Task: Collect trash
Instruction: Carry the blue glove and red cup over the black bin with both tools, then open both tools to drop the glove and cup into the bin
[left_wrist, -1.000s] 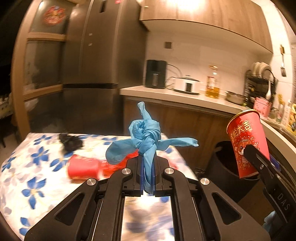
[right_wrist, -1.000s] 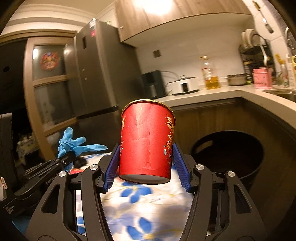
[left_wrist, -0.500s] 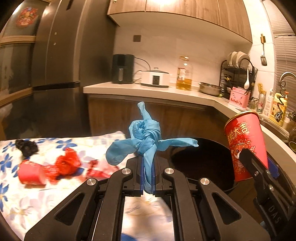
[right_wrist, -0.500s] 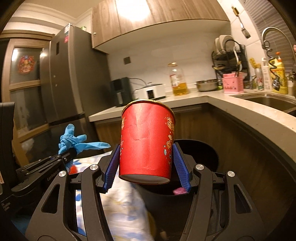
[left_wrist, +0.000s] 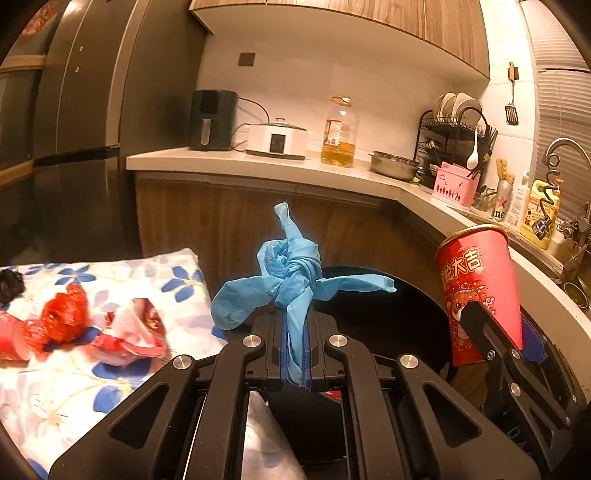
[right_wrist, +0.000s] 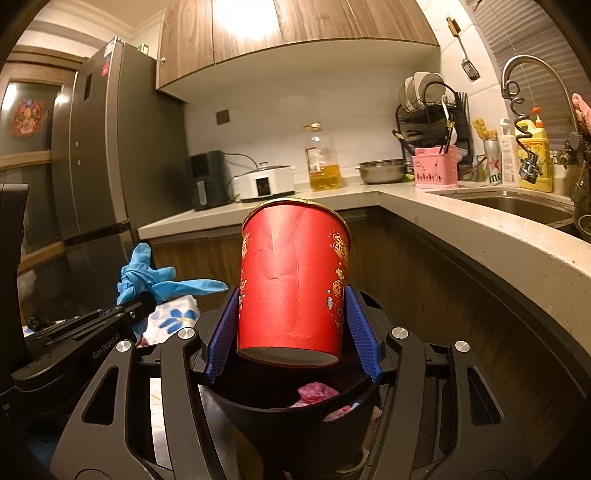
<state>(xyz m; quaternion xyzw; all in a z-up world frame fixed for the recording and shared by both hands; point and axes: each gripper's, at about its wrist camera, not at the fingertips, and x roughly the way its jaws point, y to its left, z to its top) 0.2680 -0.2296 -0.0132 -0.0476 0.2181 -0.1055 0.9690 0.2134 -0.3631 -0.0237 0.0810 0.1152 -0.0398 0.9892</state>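
A dim, warm-lit kitchen w/ wood cabinets, a steel fridge (right_wrist: 110, 147) at left and a curved stone counter (right_wrist: 480, 236) running round to the sink: below it stands a black trash bin (right_wrist: 295, 417), rim up, directly under both tools. In the right wrist view the right hand-held gripper (right_wrist: 293, 325) is clamped on a red paper cup (right_wrist: 291, 284), blue pads pressing its sides, the cup upright and tilted slightly, hanging just above the bin's mouth. The left hand-held gripper (left_wrist: 295, 354) is clenched tight on a knotted blue glove (left_wrist: 291, 277), which sticks up between the pads, fingers flopping out sideways (it, too, sits over the dark bin opening).

Progress, judged from how things lie: roughly midway. The bin already holds some pink crumpled scraps (right_wrist: 314, 393); cup & glove are at the drop point but not yet let go. Still left on the floral-cloth table (left_wrist: 74, 387): red crumpled wrappers (left_wrist: 62, 317), a pink-red scrap (left_wrist: 136, 332) beside them, and a small black lump (left_wrist: 11, 280) at the far edge.

The cup: glossy red w/ gold rim, printed characters and a cartoon figure, walls creased and dented. The glove: thin, limp, tied into a ball.
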